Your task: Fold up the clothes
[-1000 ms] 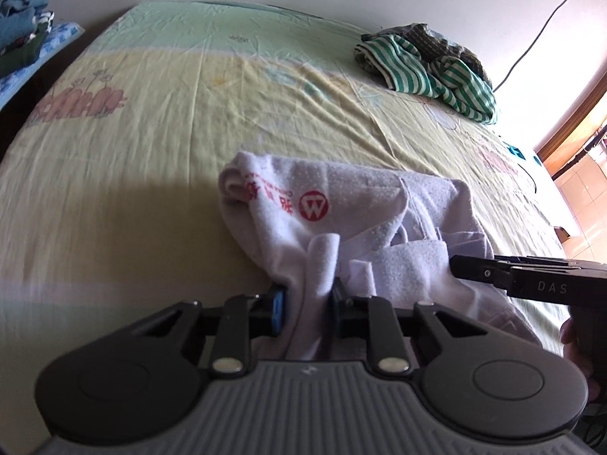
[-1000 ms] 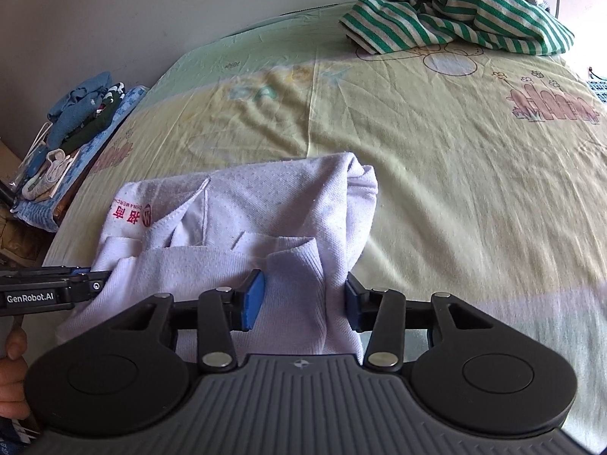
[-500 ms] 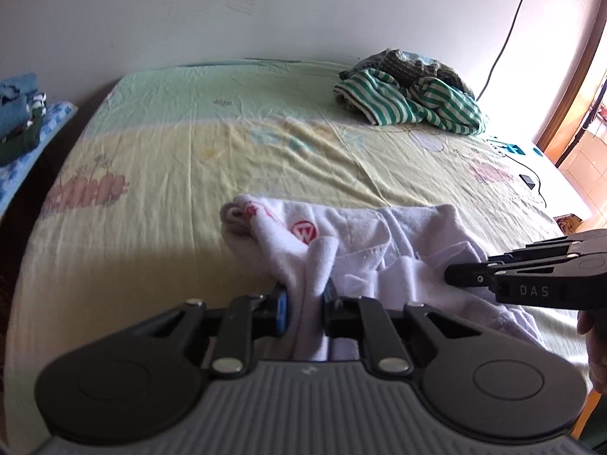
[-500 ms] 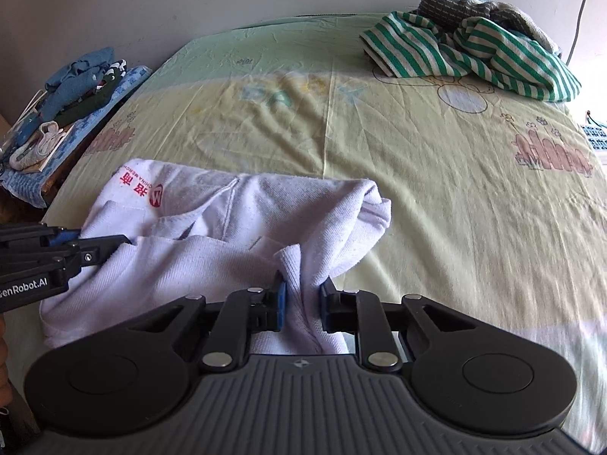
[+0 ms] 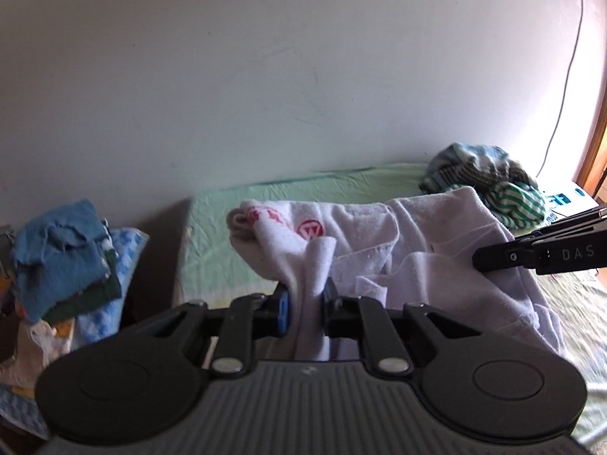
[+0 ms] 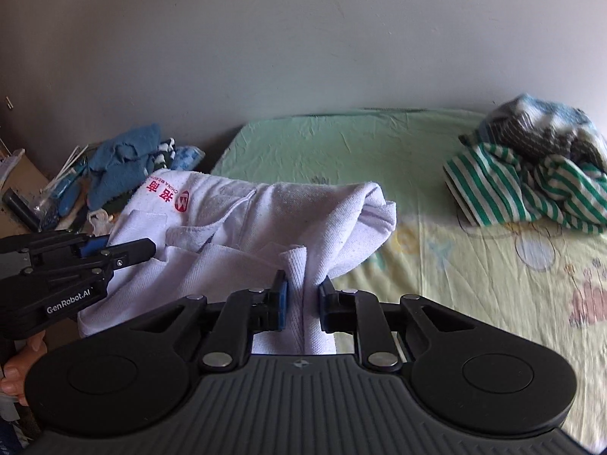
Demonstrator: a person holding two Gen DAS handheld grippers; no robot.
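My left hand-held gripper (image 5: 305, 303) is pinched tight on a bunched edge of the white shirt (image 5: 383, 242), and my right hand-held gripper (image 6: 301, 299) is clamped on the other near edge, the shirt raised above the bed (image 6: 436, 204). Each grip is narrow, so I judge the cloth could slip out or sag unevenly if I pull apart. Its long axis runs across between the grippers, logo end toward the left.
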